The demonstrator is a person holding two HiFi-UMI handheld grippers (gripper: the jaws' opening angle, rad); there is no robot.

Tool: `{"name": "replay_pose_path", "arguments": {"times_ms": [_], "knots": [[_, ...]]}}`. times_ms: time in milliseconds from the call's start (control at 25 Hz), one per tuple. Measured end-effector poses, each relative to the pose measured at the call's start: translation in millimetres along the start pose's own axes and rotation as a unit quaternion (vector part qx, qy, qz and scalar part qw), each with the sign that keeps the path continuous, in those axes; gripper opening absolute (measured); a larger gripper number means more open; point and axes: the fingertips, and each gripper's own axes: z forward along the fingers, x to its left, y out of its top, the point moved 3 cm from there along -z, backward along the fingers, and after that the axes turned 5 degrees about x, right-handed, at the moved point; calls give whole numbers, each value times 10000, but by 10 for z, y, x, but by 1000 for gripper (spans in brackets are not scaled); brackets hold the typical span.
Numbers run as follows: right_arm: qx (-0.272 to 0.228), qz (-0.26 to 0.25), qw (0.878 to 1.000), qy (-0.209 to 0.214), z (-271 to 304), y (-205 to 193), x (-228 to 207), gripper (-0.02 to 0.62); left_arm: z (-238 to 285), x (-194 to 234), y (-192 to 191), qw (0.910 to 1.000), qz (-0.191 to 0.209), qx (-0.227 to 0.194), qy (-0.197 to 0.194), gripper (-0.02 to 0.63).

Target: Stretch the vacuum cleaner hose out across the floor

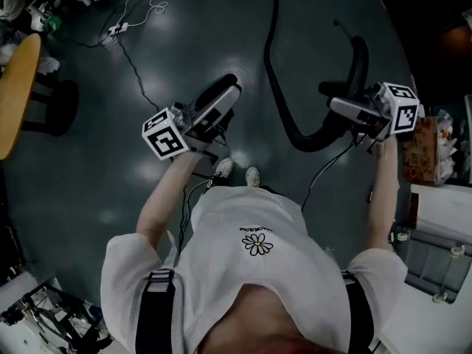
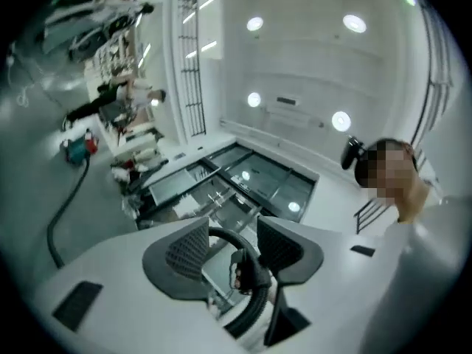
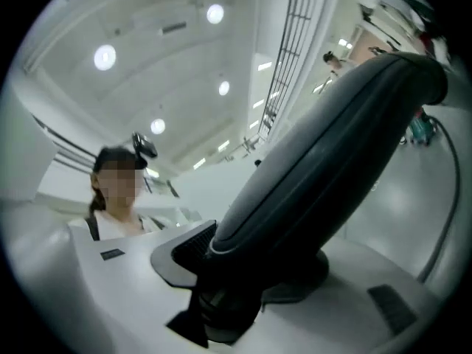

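The black vacuum hose (image 1: 274, 65) runs down the dark floor from the top edge and bends into a U (image 1: 306, 140). From there it rises to a thick curved section (image 1: 360, 59). My right gripper (image 1: 335, 108) holds that thick section. In the right gripper view the dark tube (image 3: 324, 153) fills the jaws of the right gripper (image 3: 251, 260), against the left pad (image 3: 193, 248); the other pad is hidden. My left gripper (image 1: 227, 100) is raised, and a thin black curved piece of hose (image 2: 254, 282) arcs between the pads of the left gripper (image 2: 232, 240).
A yellow-topped stool (image 1: 18, 94) stands at the left edge. White cables and a power strip (image 1: 118, 29) lie at the upper left. A printed box (image 1: 422, 152) and white equipment (image 1: 442, 220) sit on the right. The person's shoes (image 1: 237, 172) are below the grippers.
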Motion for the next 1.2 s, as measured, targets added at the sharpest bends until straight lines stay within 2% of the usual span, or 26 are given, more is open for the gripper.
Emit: {"name": "replay_pose_path", "arguments": {"times_ms": [40,80,120,160,200,240,280,320,400,520,640,720,800,880,920,1000,1080,1160,1200], "knots": [[426,-246,9984,-271,56,-118,31,213,151,149,-15,9980,-583,192,-156,190],[728,-520,9949,-470,104,-212,56,213,332,324,-57,9896,-1362,299,-364,190],[923,-810,9907,-580,147,-285,83,213,541,514,-125,9729,-2213,338,-578,190],[1060,-1087,9865,-612,194,-354,114,213,773,687,-208,9516,-2961,356,-740,192],[1205,-1308,9823,-595,246,-432,149,213,1022,808,-291,9327,-3487,408,-823,192],[1402,-1454,9778,-560,289,-520,181,213,1284,865,-354,9204,-3779,508,-866,192],[1644,-1539,9730,-509,308,-606,204,213,1561,868,-378,9141,-3896,627,-934,192],[1888,-1582,9683,-421,303,-687,223,213,1835,838,-362,9118,-3905,738,-1034,203],[2300,-1580,9602,-121,319,-884,273,213,2231,814,-308,9146,-3785,887,-1110,231],[2695,-1377,9522,409,523,-1254,444,215,2359,1010,-335,9190,-3753,909,-793,249],[2441,-1112,9614,607,522,-1388,570,215,2313,1086,-424,9253,-3595,1051,-590,247],[2132,-805,9728,418,403,-1458,516,215,2399,954,-492,9318,-3338,1150,-845,244],[1804,-568,9819,33,240,-1564,322,215,2518,733,-531,9427,-2803,1350,-1201,241],[1691,-878,9804,-505,59,-1710,81,215,2587,440,-573,9508,-2023,1786,-1519,237],[1760,-1230,9736,-780,-18,-1789,-11,216,2597,289,-607,9513,-1606,2064,-1635,236],[2182,-1900,9496,-1204,-92,-1942,-100,216,2567,5,-685,9448,-825,2580,-1843,236],[2974,-2153,9198,-1382,-62,-2113,-97,216,2517,-264,-767,9294,-197,2980,-2168,232],[3724,-2061,8906,-1600,-5,-2251,-83,216,2481,-484,-886,9099,198,3340,-2454,230],[3846,-1971,8837,-1796,18,-2238,-64,216,2462,-554,-966,9006,389,3528,-2508,230]]}}
